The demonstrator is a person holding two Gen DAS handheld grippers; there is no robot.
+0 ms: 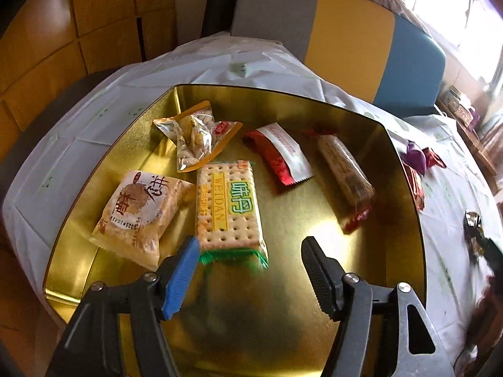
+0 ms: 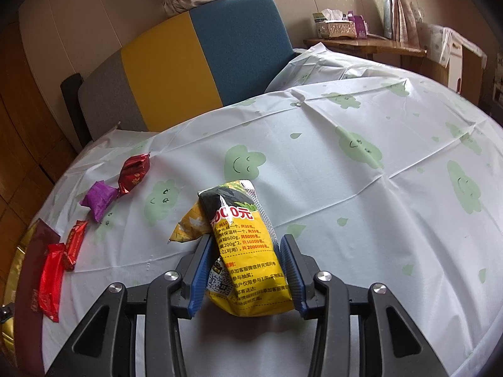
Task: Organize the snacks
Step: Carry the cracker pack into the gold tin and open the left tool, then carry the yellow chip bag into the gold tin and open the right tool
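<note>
My left tool (image 1: 250, 246) spread over the gold tray (image 1: 389, 144), cracker pack (image 1: 228, 207) lower centre, my right tool (image 2: 246, 251) pinching a yellow snack bag (image 2: 248, 251), 2 red wrappers (image 2: 59, 264) lower left on the desk (image 2: 361, 207).

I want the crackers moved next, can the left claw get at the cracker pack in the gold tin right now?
Probably yes: the left claw is open and empty, with the cracker pack uncovered just ahead.

A dark, shiny object (image 1: 474, 232) at the right of the left wrist view is blurring past recognition. The gold tin (image 2: 9, 282) is running off the right wrist view's left edge, partly hidden behind red packets (image 2: 50, 282).
</note>
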